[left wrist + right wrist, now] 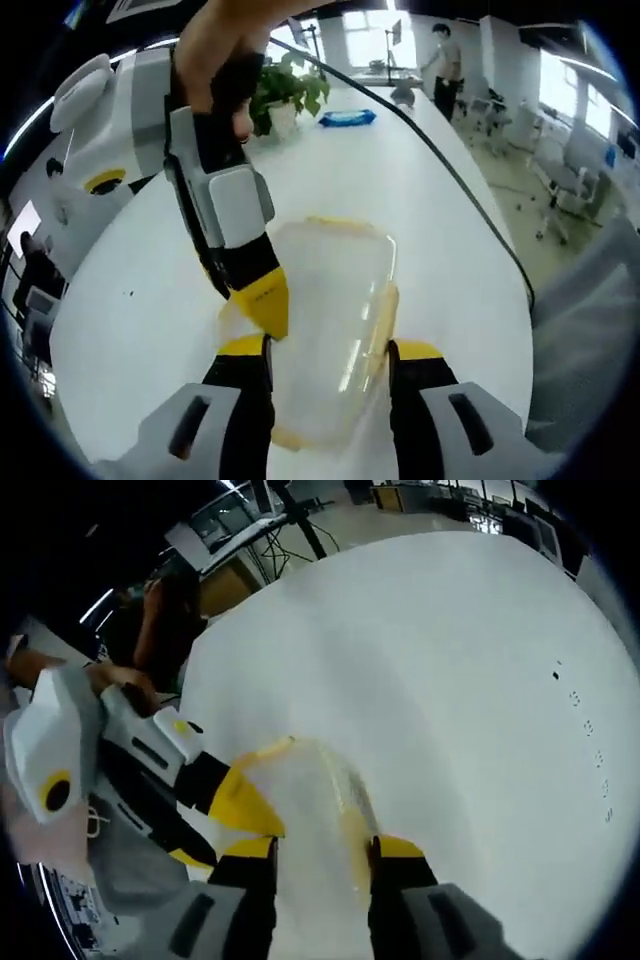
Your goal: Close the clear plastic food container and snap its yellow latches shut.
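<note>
The clear plastic container (330,330) lies on the white table (420,180), its lid on top and yellow latches along its edges. My left gripper (329,348) is open, its yellow-tipped jaws spread over the container's near half. A yellow latch (386,320) sits just ahead of its right jaw. A hand holds my right gripper (262,300), which comes down from the upper left so its yellow tip touches the container's left edge. In the right gripper view the container (310,790) runs between my right gripper (325,848) jaws, which stand apart. My left gripper (240,802) reaches in from the left.
A black cable (450,170) crosses the table on the right. A potted plant (285,95) and a blue pack (348,117) stand at the far end. A person (447,65) stands in the background, near office chairs (560,180). The table (450,680) is bare ahead.
</note>
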{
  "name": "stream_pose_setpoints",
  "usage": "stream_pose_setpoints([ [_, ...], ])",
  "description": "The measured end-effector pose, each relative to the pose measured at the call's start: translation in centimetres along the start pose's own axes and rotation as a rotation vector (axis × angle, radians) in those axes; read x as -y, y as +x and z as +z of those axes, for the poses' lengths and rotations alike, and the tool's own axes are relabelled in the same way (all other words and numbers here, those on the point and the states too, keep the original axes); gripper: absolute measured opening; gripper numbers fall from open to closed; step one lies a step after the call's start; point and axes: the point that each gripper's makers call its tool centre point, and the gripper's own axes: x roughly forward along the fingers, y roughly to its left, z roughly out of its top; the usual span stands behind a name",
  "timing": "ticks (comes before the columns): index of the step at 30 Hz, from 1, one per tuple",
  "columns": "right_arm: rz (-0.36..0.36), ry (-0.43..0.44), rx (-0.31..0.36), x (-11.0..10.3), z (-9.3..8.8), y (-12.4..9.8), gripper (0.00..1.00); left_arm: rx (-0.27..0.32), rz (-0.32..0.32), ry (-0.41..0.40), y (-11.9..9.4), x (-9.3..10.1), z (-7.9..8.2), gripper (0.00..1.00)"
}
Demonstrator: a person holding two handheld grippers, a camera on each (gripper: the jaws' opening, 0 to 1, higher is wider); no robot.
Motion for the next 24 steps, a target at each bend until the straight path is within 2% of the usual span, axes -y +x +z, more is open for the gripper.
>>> stream_pose_setpoints([
  [4,0.013,-0.010,0.007,-0.16,-0.02,-0.08,0.33,0.006,0.003,-0.001,0.01,-0.03,-0.01,0.42],
  [8,0.002,-0.018,0.042,-0.08,0.00,-0.19,0.33,0.018,0.036,0.022,0.11,0.01,0.00,0.42],
  [11,-0.009,-0.019,0.044,0.07,0.15,-0.15,0.34,0.045,0.049,0.019,0.10,-0.13,-0.17,0.41],
  [16,-0.038,-0.028,0.073,0.02,0.10,-0.32,0.35,0.043,0.143,0.083,0.58,-0.06,-0.28,0.41],
  [17,-0.046,-0.030,0.082,0.04,0.12,-0.33,0.35,0.058,0.165,0.099,0.71,-0.13,-0.01,0.40],
  [18,-0.054,-0.044,0.110,-0.07,0.61,-0.42,0.35,0.055,0.167,0.093,0.24,0.06,0.03,0.39],
  [24,-0.096,-0.052,0.115,0.00,0.49,-0.50,0.37,0.056,0.162,0.098,-0.09,0.14,0.08,0.40],
])
